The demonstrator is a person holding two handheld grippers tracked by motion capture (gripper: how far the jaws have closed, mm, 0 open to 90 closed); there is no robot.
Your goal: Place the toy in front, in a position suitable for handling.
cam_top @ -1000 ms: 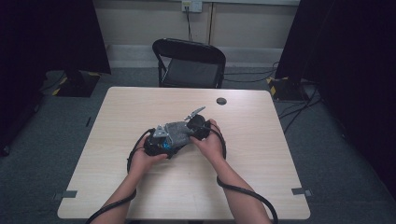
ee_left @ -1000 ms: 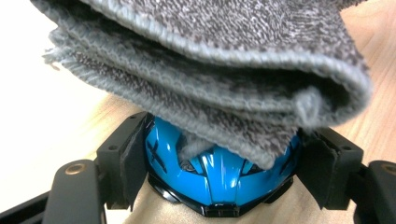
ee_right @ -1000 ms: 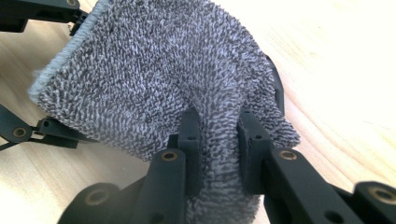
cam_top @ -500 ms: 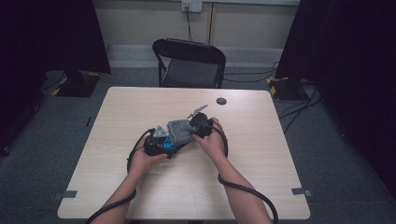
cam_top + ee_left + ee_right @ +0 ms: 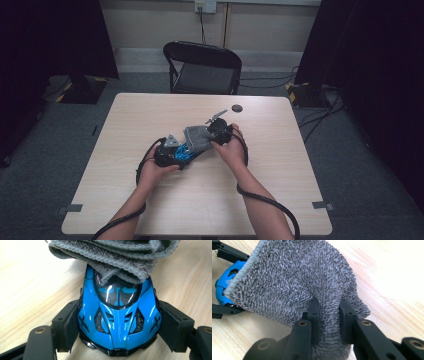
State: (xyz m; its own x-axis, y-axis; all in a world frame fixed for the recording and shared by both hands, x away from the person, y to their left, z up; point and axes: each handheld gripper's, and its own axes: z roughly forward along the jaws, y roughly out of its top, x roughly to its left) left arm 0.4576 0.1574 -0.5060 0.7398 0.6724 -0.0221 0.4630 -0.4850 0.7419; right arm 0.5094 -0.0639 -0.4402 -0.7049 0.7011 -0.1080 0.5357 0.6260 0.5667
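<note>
Gripping the blue toy car (image 5: 119,317) from both flanks, the left gripper (image 5: 119,326) has its 2 black jaws pressed tight against the car's sides, closed as far as the bodywork lets them, and the glossy body sits squarely between the pads. From that gripper's own view the car's pointed end faces the camera and its dark canopy catches a streak of light. And over the far part of the car drapes the grey cloth (image 5: 117,257), folded into several thick layers, its lowest fold lying right on the canopy!

Over to the right gripper (image 5: 329,310): its jaws are nearly together, pinching a bunched ridge of that same grey cloth, with the fluffy pile squeezed up between the 2 pads. The cloth fans out wide beyond the pinch, and at its far edge a sliver of blue car peeks out, flanked by the other gripper's black arms.

From the high view, both tools meet near the middle of the pale wooden table (image 5: 125,200). The left hand (image 5: 156,167) sits lower and to the left, the right hand (image 5: 231,147) higher and to the right, with car and cloth bridging the gap between them. A small dark round object (image 5: 236,108) lies well apart near the table's far edge, and a black folding chair (image 5: 202,67) stands just beyond that edge.
</note>
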